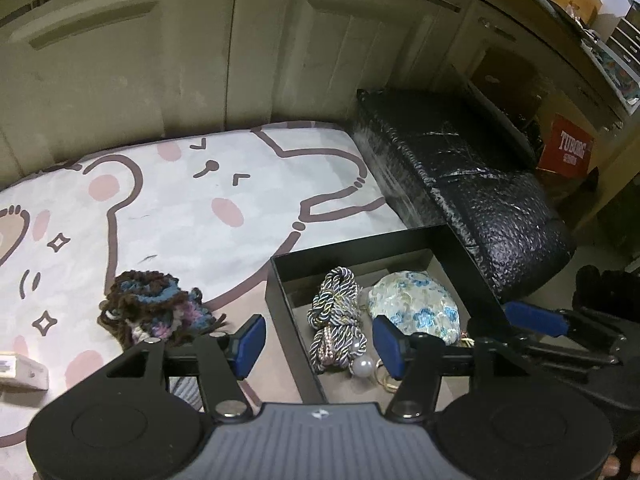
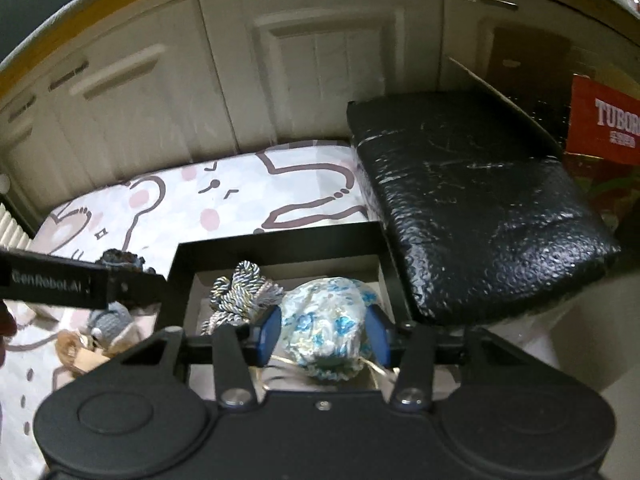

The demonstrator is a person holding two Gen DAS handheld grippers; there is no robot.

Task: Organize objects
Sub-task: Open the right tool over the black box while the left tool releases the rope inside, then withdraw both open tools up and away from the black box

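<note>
Braided rope bundle (image 1: 338, 320) beside floral pouch (image 1: 416, 304)

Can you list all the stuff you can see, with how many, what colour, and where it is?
Open rectangular black box: one, black, on the cartoon mat beside the black cushion.
Twisted rope cord bundle: one, blue, white and grey, inside the box, left part.
Round floral fabric pouch: one, pale with blue flowers, inside the box, right part, between the right gripper's pads.
Large pearl bead: one, white, in the box by the cord.
Fuzzy knitted yarn scrunchie: one, brown, blue and pink, on the mat left of the box.
Cartoon bear mat: one, white, pink and brown.
Padded black cushion: one, black, right of the mat.
Red carton: one, far right.
Left gripper: open, above the box.
Right gripper: around the pouch.
</note>
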